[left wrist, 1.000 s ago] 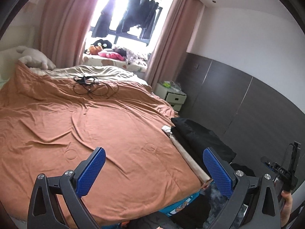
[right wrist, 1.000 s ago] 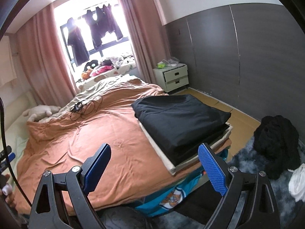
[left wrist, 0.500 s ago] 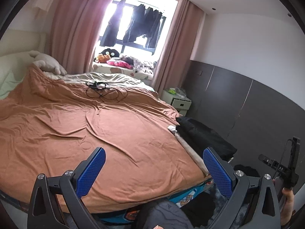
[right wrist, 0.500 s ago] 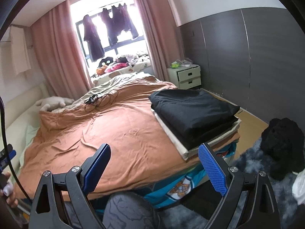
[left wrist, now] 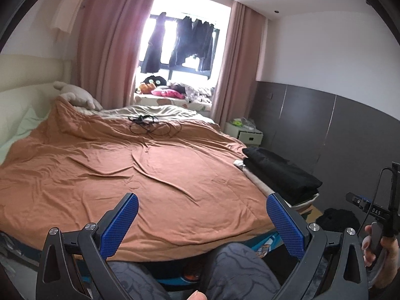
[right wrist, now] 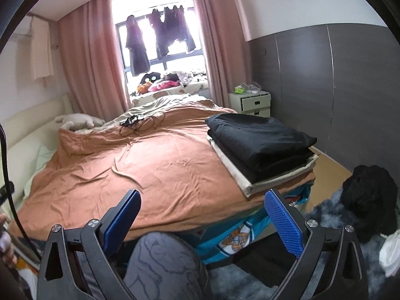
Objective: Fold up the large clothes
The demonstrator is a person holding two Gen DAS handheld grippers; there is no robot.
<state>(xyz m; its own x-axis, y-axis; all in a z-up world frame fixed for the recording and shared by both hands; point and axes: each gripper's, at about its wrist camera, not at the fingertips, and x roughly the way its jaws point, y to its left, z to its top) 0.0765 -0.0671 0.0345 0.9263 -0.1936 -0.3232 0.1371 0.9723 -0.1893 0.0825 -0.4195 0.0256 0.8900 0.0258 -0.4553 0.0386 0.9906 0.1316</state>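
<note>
- Holding nothing, the left gripper [left wrist: 200, 222] stands spread wide above the near edge of the bed [left wrist: 160, 182], with only the orange cover showing between its blue pads [left wrist: 119, 225].
- The right gripper [right wrist: 202, 222] is empty too; its jaws are opening toward their widest, and nothing lies between them.
- Folded clothes [right wrist: 260, 145] sit in a neat stack at the right corner of the bed: black pieces on top, a pale one underneath, its edge out past the mattress corner.
- A crumpled black garment [right wrist: 370, 195] lies on the grey rug [right wrist: 330, 210] to the right, with something white [right wrist: 390, 250] just beside it. By my reading these are the next things to fold, and both grippers are well apart from them.
- The person's knee [right wrist: 162, 265] sits low between the right gripper's fingers, close to the bed.
- Risk: the black heap shows no clear edge or collar, so a pinch could catch several layers and lift a tangle that will not spread flat.
- Risk: the stack overhangs the corner; dragging a garment up past it, or brushing it with a finger, could tip the top pieces to the floor.
- Risk: a loop of black cable [left wrist: 152, 127] lies far up the cover; a large garment thrown too far could land on it and snag.
- Risk: the cover is loose and wrinkled, so smoothing a garment on it may bunch both together.
</note>
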